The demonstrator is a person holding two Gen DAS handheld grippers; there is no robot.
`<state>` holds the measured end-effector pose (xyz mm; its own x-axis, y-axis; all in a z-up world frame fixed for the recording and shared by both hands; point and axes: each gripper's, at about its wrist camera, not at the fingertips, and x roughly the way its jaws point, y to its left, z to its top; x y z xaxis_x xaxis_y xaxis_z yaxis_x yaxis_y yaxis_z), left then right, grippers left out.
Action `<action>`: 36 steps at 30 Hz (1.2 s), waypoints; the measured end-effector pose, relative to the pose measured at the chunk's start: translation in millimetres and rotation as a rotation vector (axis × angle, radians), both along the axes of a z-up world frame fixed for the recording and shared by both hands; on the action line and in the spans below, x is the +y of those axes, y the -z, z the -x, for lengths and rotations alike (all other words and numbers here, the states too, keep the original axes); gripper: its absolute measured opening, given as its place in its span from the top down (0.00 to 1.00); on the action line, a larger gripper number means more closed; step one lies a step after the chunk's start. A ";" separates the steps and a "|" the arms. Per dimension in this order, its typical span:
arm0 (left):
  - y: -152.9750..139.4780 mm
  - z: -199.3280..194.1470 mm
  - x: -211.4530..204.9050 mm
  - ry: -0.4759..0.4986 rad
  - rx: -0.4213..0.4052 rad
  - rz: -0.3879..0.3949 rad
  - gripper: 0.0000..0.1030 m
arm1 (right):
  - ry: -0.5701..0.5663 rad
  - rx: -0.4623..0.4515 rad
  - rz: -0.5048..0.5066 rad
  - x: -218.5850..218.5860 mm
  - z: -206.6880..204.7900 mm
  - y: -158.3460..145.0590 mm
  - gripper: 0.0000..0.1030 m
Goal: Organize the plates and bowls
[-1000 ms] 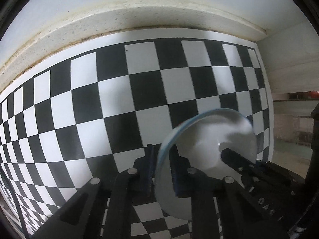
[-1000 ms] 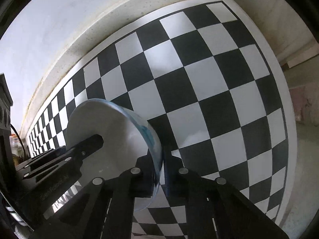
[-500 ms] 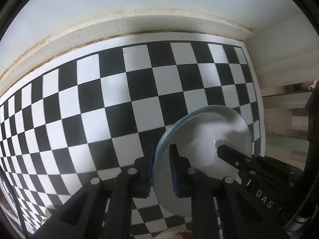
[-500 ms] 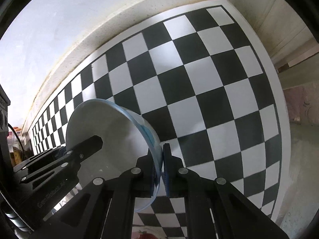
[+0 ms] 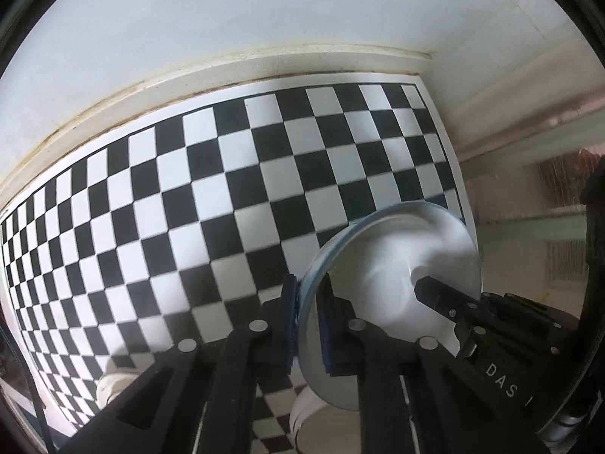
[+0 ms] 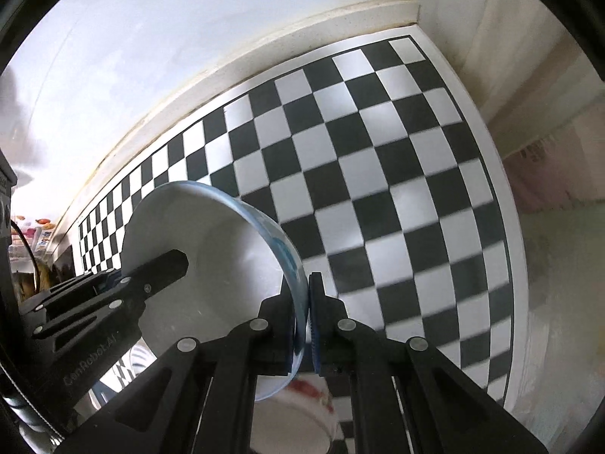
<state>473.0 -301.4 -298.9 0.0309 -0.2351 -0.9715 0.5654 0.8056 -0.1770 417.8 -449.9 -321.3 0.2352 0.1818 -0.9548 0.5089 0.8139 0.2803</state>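
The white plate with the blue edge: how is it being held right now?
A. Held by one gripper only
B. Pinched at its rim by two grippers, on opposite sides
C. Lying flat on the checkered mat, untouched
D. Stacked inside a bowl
B: the left gripper and the right gripper each clamp the rim of the plate, which hangs above the checkered mat.

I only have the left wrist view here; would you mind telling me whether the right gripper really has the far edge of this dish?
Observer: Yes. The right gripper is shut on the rim of the white dish, opposite the left gripper.
Operator: Thank you. Is anything under the dish on your side?
Observer: A white bowl with red markings sits just below the right gripper, blurred.
Operator: And what lies beyond the checkered mat on that side?
Observer: The checkered mat ends at a white border, with a pale wall corner behind it.
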 end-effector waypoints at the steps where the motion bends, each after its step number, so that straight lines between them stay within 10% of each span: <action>1: -2.9 6.4 4.2 0.007 -0.006 -0.001 0.94 | 0.003 -0.001 0.002 5.2 6.0 -1.9 0.93; 21: 10.1 118.7 65.2 0.086 0.019 -0.034 0.94 | 0.078 0.005 -0.076 62.7 160.3 10.0 0.93; 36: 40.2 130.9 63.5 0.090 -0.004 -0.111 0.94 | 0.059 0.052 -0.087 70.7 167.0 41.5 0.93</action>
